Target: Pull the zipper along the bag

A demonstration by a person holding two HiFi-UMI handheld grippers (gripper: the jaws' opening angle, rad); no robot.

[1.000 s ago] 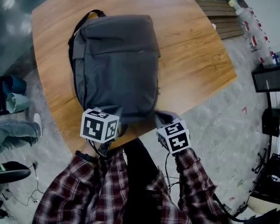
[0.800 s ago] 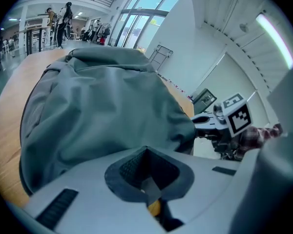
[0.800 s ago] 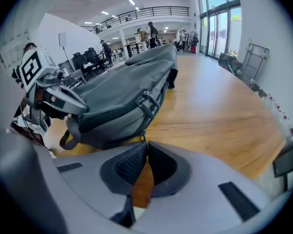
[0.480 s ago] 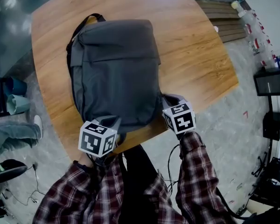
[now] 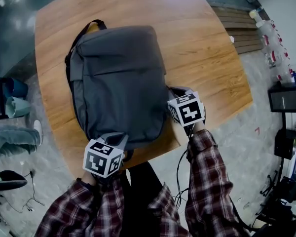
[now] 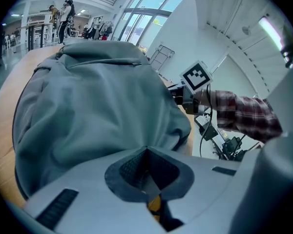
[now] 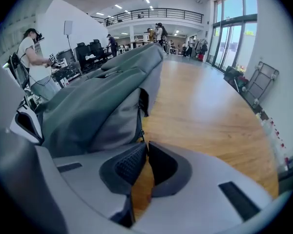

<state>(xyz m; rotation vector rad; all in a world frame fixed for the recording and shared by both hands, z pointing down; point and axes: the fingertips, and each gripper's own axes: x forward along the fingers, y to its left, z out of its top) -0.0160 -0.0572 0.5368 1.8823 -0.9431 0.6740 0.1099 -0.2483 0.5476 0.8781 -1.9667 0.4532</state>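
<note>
Right gripper point(image 7: 146, 149) has slid forward, closed seemingly on the zipper point(image 7: 139, 112); left gripper point(image 6: 146, 154) pinches the one bag point(image 5: 118, 78).

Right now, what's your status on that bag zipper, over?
Left gripper shut, fingers pinching near edge of bag. Right gripper shut on zipper pull at bag's right side. Nothing in the way.

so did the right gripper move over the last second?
Yes. The right gripper, tongs shut on the zipper, went forward along the bag's right side, from the table's near edge toward its middle.
</note>
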